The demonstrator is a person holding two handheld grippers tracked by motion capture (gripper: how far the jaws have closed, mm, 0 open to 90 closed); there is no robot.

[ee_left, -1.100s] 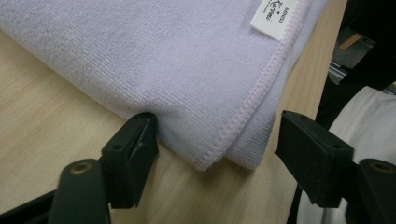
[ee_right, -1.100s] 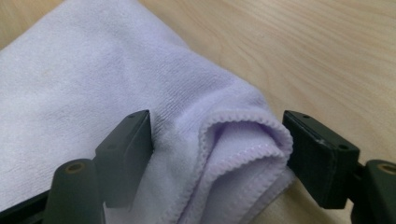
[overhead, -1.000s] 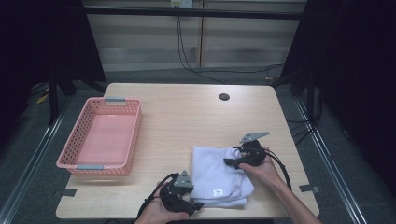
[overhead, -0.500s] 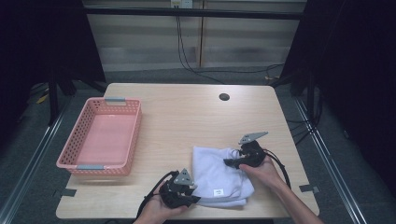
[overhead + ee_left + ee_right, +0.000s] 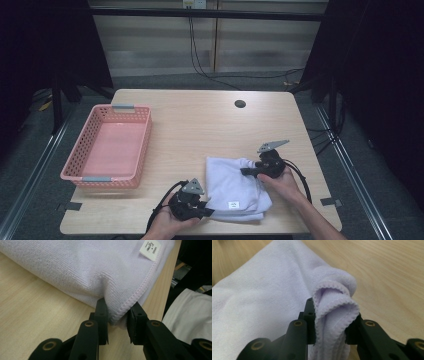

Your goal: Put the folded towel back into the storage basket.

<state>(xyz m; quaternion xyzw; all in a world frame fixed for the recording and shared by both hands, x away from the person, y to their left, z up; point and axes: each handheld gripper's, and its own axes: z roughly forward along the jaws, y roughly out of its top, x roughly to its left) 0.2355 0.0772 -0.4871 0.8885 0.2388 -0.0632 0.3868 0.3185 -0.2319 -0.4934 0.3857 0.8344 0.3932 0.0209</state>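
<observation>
The pink basket (image 5: 108,148) stands at the left of the surface (image 5: 200,125), well apart from the folded pale lilac towel (image 5: 232,185), which lies near the front edge, right of centre. The left gripper (image 5: 202,212) pinches the towel's near left corner, its jaws having just closed on the hemmed edge (image 5: 130,303). The right gripper (image 5: 246,171) grips the far right corner, its jaws having just closed on several bunched layers (image 5: 334,315).

Risks, as I judge them: the left grip catches little more than the hem, so a lift could pull it free. The thick wad on the right may shed an inner layer, letting the fold sag open. Uneven lifting would skew the towel.

Count: one basket, one towel, one label (image 5: 233,204), two grippers.
</observation>
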